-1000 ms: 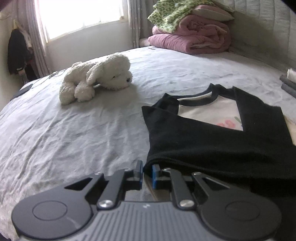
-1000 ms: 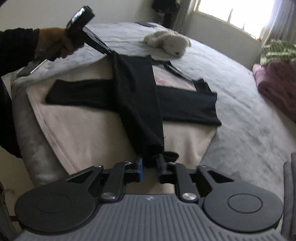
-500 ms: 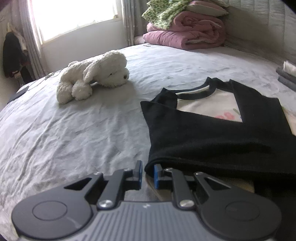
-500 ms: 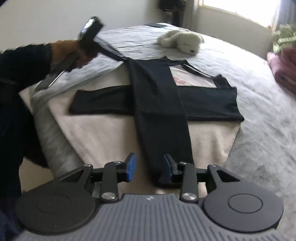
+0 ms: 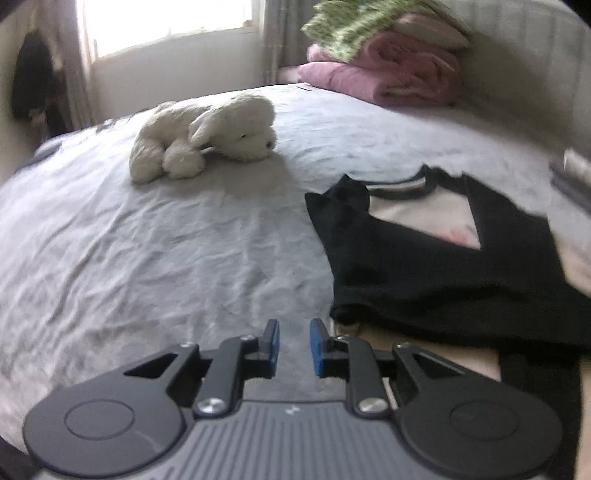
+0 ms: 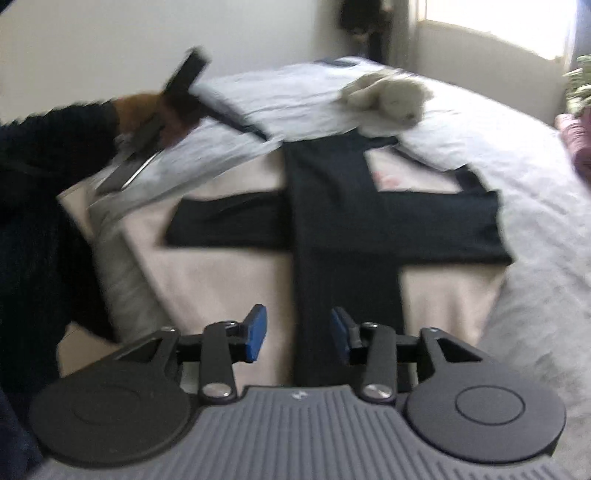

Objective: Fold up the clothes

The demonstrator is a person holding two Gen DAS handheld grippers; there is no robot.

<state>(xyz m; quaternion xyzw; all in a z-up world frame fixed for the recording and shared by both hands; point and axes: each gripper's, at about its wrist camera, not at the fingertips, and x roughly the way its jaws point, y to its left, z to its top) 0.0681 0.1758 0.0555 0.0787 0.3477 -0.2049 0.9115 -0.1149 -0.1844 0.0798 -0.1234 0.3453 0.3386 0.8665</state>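
On bed, shirt (image 6: 343,221) lies sleeve-crossed (black, cream) — both grippers (image 5: 293,345) (image 6: 298,334) opening, empty.

Bright window (image 5: 166,26), pale walls — bed (image 5: 147,258) with rumpled grey sheet.

Black-sleeved cream shirt (image 6: 343,221), blue-padded tongs (image 6: 297,334)
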